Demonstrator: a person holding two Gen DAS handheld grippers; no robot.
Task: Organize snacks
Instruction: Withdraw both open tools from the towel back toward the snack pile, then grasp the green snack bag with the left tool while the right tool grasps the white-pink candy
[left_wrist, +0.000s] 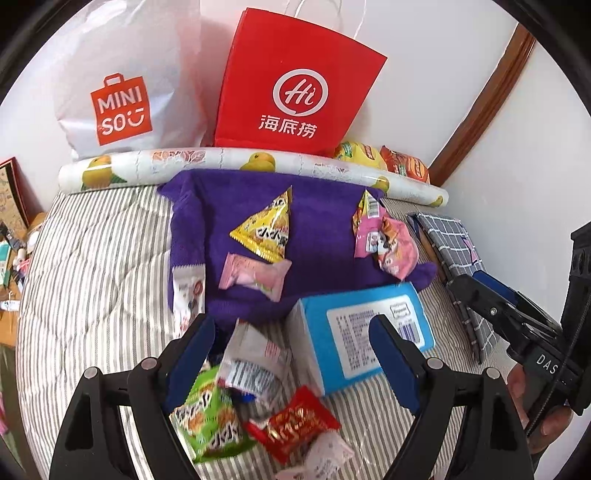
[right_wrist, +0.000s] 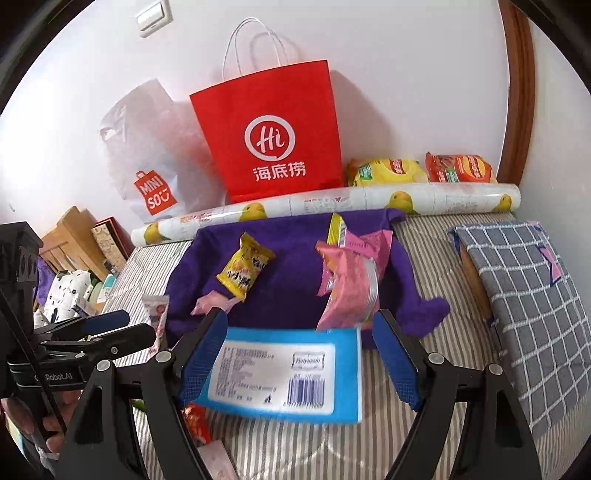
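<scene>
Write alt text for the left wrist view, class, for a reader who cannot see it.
Open left gripper hangs over loose snack packets and a blue box on a striped bed. Beyond, more packets lie on a purple cloth, with a red paper bag against the wall.

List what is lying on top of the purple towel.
On the purple towel lie a yellow triangular snack packet, a pink peach candy touching it, and a pink wrapper bunch near the right edge. Whatever is beneath the towel is covered.
</scene>
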